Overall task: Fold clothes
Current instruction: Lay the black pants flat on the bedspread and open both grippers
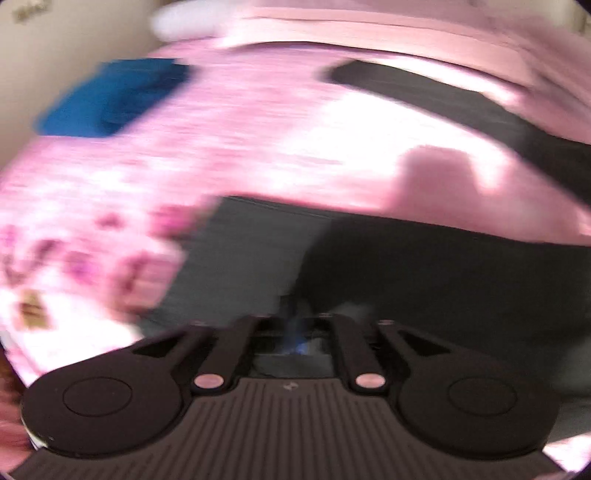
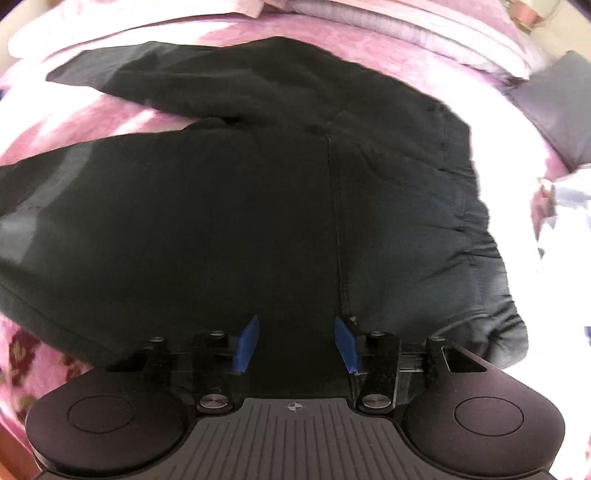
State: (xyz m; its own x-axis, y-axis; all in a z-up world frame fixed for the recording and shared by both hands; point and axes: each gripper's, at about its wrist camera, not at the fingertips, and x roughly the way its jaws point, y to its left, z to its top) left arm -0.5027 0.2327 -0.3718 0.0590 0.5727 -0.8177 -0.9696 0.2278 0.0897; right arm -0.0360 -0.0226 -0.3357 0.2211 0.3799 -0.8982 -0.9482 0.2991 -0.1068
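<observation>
Dark trousers [image 2: 258,192] lie spread on a pink bed cover [image 2: 92,118], legs running off to the left. My right gripper [image 2: 295,343] is open, its blue pads [image 2: 245,343] apart, low over the trousers beside the centre seam. In the blurred left wrist view, my left gripper [image 1: 297,332] appears shut on the dark trousers fabric [image 1: 258,258], with cloth bunched between its fingers. A second trouser leg [image 1: 443,99] stretches across the pink cover [image 1: 258,129] behind.
A blue folded cloth [image 1: 110,99] lies at the far left of the bed near a pale wall. Pink pillows [image 2: 388,22] lie along the back. A grey item [image 2: 554,92] and a white patterned cloth [image 2: 565,221] lie at the right.
</observation>
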